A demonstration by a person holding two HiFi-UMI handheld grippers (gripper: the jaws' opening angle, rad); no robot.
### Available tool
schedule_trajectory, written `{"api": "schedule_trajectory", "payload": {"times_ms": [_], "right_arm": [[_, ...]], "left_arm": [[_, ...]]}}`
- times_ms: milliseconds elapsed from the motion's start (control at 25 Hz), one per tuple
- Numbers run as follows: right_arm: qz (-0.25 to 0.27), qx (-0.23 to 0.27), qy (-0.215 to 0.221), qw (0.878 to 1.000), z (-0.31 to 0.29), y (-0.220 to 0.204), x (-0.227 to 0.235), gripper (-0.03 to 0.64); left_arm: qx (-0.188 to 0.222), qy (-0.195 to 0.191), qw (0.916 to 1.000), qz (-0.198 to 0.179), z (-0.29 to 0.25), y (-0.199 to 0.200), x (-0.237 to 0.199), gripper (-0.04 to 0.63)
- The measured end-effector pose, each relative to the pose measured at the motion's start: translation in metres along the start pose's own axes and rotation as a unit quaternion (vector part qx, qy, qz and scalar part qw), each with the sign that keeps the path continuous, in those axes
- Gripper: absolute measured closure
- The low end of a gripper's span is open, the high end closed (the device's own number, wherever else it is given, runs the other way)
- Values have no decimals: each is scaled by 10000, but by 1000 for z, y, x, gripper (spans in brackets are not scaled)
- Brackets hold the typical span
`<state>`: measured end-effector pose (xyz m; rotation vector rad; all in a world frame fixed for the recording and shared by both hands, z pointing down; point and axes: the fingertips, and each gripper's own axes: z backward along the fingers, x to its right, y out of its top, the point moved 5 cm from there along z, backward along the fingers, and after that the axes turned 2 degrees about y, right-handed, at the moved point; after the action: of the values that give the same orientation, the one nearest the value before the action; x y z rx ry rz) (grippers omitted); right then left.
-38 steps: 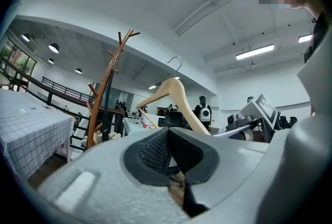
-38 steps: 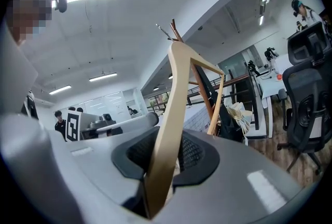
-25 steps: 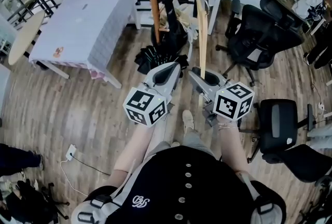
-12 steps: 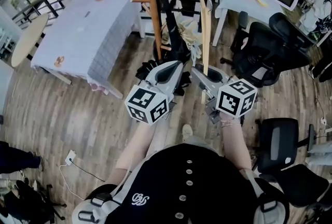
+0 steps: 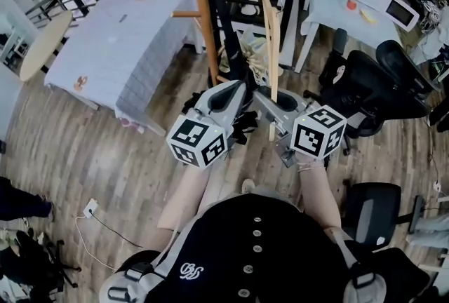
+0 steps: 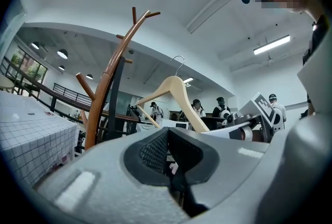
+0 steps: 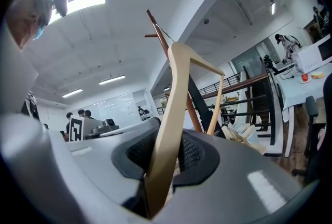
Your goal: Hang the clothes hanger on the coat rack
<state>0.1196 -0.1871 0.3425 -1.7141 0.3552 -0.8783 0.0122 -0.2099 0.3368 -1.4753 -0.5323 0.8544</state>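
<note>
Finding: my right gripper (image 5: 271, 99) is clamped on the clothes hanger (image 5: 270, 35), its jaws held narrowly apart by one end of a wooden arm. My left gripper (image 5: 233, 91) carries nothing, and its jaws stand together.

Position of the hanger: it is not yet on the coat rack (image 5: 203, 14). In the head view it stands just right of the rack's pole and apart from it. Its long axis rises steeply from my jaws, and the metal hook (image 6: 179, 62) sits at the top. The left gripper view shows the hook right of the pole and lower than the upper pegs (image 6: 145, 14). I judge the hook must go up and across to the left before it can catch a peg.

Nearer hand: the left gripper lies on the rack's side, level with the right one. Only the right one holds the load, so the placing falls to it.

Surroundings, taken from the rack:
- A dark strap (image 5: 219, 7) hangs down the pole and may crowd the lower pegs.
- Dark bags (image 5: 210, 77) are heaped at the foot, between me and the pole.
- A table with a checked cloth (image 5: 119, 42) stands to the left.
- An office chair (image 5: 382, 84) stands well to the right.
- A railing runs behind.
</note>
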Motion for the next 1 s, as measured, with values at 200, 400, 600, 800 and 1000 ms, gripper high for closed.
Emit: {"api": "schedule_trajectory", "payload": {"times_ms": [200, 400, 600, 800, 1000], "right_arm": [[38, -92, 173, 9998, -5, 6, 21, 531], [-74, -140, 217, 9996, -7, 8, 39, 531], [-162, -148, 245, 9995, -7, 11, 49, 531], [-129, -120, 319, 9993, -14, 19, 55, 531], [-101, -47, 336, 9994, -32, 28, 59, 531]], "left_arm": [[-8, 165, 9998, 71, -21, -8, -5, 600], [-80, 280, 9996, 56, -32, -12, -10, 600], [-49, 327, 9995, -8, -43, -6, -10, 600], [-88, 364, 9993, -41, -47, -3, -14, 600], [-105, 408, 9991, -67, -48, 3, -29, 600]]}}
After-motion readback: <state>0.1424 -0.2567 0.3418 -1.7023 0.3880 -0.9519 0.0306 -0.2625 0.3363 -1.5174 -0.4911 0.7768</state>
